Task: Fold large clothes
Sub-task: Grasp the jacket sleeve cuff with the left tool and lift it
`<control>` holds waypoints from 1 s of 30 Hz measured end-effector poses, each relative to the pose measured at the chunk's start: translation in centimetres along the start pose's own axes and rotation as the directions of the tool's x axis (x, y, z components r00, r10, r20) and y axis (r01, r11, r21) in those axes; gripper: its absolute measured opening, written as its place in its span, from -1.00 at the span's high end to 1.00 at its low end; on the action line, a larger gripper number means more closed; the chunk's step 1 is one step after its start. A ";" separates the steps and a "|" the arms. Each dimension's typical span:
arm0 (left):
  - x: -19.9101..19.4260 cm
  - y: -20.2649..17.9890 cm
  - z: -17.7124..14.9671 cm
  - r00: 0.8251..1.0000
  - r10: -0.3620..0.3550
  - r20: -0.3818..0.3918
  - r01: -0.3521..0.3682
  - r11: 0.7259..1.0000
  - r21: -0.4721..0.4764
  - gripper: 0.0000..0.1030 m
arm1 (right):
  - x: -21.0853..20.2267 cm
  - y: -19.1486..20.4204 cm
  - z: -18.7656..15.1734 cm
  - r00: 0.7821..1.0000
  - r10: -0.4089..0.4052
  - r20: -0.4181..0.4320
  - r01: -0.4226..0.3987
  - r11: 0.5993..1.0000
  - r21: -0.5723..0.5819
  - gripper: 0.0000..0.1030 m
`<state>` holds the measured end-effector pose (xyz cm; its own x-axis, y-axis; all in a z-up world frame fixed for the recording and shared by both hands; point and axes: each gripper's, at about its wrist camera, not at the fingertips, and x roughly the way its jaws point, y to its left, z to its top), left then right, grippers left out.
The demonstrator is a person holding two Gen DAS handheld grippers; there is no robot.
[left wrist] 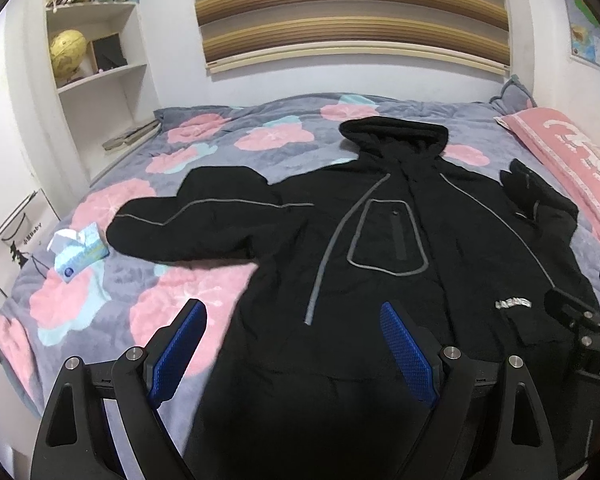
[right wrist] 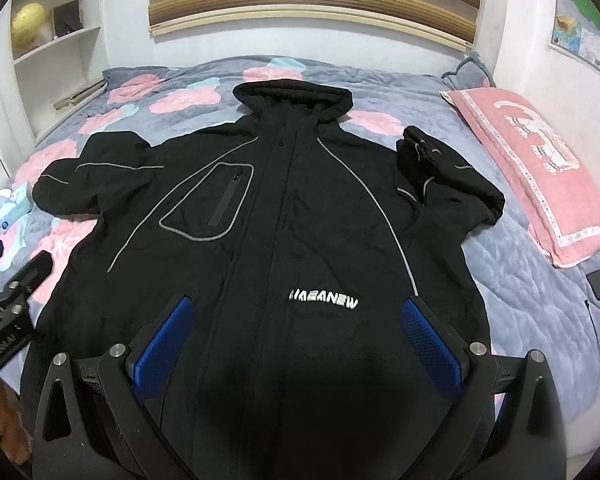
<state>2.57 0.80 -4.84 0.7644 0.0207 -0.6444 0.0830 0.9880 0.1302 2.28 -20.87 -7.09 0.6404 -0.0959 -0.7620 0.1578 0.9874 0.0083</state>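
Right wrist, jacket [right wrist: 284,216] flat, bookshelf [right wrist: 56,36] apparently stocked

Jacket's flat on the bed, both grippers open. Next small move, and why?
Probably bring the left gripper to the left-hand sleeve and close on its cuff, to fold it across the chest. The jacket lies front-up and spread on the bed, hood away from the cameras, both sleeves out to the sides. The right gripper hovers open over the hem, holding nothing.
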 end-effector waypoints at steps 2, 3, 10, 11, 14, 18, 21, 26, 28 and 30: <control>0.9 1.8 0.9 1.000 0.011 0.005 -0.011 1.000 -0.011 -0.74 | 0.6 0.2 0.6 1.000 0.013 0.017 -0.013 1.000 0.000 -1.00; 1.5 2.9 1.3 1.000 0.018 0.005 -0.017 1.000 -0.022 -0.74 | 1.2 0.2 0.9 0.999 0.042 0.028 -0.042 0.999 0.001 -1.00; 8.0 14.9 4.4 0.996 0.090 -0.006 -0.089 0.982 -0.165 -0.74 | 6.9 0.3 2.6 0.987 0.134 0.094 -0.132 0.991 -0.028 -1.00; 9.8 17.7 4.9 0.996 0.084 -0.018 -0.086 0.976 -0.200 -0.74 | 8.0 0.3 2.6 0.985 0.140 0.099 -0.137 0.990 -0.039 -1.00; 13.9 23.3 5.4 0.996 0.072 -0.050 -0.084 0.953 -0.293 -0.74 | 10.7 0.2 2.4 0.987 0.135 0.090 -0.133 0.991 -0.034 -1.00; 19.3 29.2 5.5 0.995 0.038 -0.094 -0.073 0.909 -0.410 -0.74 | 13.5 -0.1 1.3 0.986 0.160 0.050 -0.160 0.987 -0.008 -1.00; 22.5 31.6 5.4 0.994 0.006 -0.112 -0.059 0.874 -0.483 -0.74 | 15.2 0.1 0.4 0.987 0.158 0.013 -0.158 0.987 -0.006 -1.00; 27.7 33.8 5.2 0.978 0.063 -0.198 -0.163 0.825 -0.542 -0.74 | 16.5 0.0 -0.4 0.985 0.171 -0.005 -0.171 0.985 -0.001 -1.00; 29.8 34.3 5.0 0.970 0.065 -0.234 -0.188 0.811 -0.554 -0.74 | 16.5 0.0 -0.5 0.985 0.173 -0.005 -0.173 0.985 -0.002 -1.00; 31.4 35.0 4.7 0.965 0.057 -0.256 -0.200 0.789 -0.580 -0.74 | 16.6 0.1 -0.5 0.984 0.177 -0.006 -0.177 0.984 -0.003 -1.00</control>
<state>32.45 35.35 -17.00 0.5790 0.1155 -0.8071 -0.4586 0.8646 -0.2053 12.55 -22.33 -20.09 0.6541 0.0806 -0.7521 0.0403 0.9892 0.1410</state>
